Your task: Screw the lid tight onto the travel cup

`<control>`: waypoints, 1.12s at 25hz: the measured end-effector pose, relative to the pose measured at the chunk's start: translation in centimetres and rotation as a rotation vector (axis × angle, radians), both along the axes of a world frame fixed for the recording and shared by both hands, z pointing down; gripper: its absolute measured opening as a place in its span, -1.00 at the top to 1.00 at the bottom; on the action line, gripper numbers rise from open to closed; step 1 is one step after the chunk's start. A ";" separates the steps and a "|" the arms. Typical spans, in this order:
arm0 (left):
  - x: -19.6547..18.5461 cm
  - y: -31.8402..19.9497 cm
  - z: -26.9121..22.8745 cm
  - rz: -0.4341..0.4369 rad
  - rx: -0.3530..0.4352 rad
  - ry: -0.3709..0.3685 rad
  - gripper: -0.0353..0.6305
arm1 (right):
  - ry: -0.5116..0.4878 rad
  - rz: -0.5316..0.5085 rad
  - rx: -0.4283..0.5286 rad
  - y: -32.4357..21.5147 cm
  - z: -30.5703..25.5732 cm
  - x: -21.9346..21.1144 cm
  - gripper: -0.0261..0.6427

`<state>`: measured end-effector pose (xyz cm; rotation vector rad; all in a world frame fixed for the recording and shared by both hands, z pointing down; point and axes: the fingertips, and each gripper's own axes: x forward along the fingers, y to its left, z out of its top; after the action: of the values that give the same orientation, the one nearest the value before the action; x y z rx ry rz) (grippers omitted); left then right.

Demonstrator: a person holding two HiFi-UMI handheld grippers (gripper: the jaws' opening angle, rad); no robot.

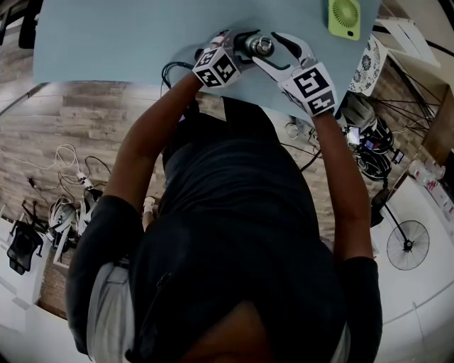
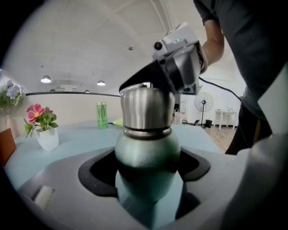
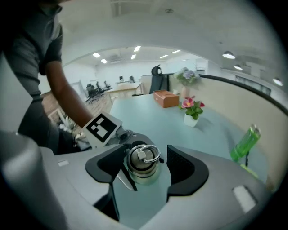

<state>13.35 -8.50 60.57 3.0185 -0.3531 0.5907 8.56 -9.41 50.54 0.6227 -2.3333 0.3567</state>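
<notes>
The travel cup stands on the light-blue table (image 1: 113,42), close to its near edge. In the left gripper view its dark green body (image 2: 147,155) fills the gap between the pads, and my left gripper (image 2: 146,174) is shut on it low down. The steel lid (image 2: 146,108) sits on top of the cup. From above, the lid (image 3: 143,162) shows a nut and a wire ring. My right gripper (image 3: 143,155) is open, straddling the lid, with a gap at the right pad. In the head view both grippers, left (image 1: 240,44) and right (image 1: 264,48), meet at the lid (image 1: 261,45).
A lime-green round fan (image 1: 345,17) lies at the table's far right. A green can (image 2: 102,115), a white pot of pink flowers (image 2: 45,130) and a brown box (image 3: 165,98) stand farther off. Cables and a floor fan (image 1: 408,244) are on the floor.
</notes>
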 end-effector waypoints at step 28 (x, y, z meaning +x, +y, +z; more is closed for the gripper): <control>0.1 0.1 0.1 -0.004 0.005 -0.006 -0.39 | 0.093 0.134 -0.104 0.1 1.7 0.4 0.22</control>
<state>13.41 -8.42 60.65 3.0203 -0.3612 0.6002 8.91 -9.29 52.28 0.7313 -2.1758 0.4969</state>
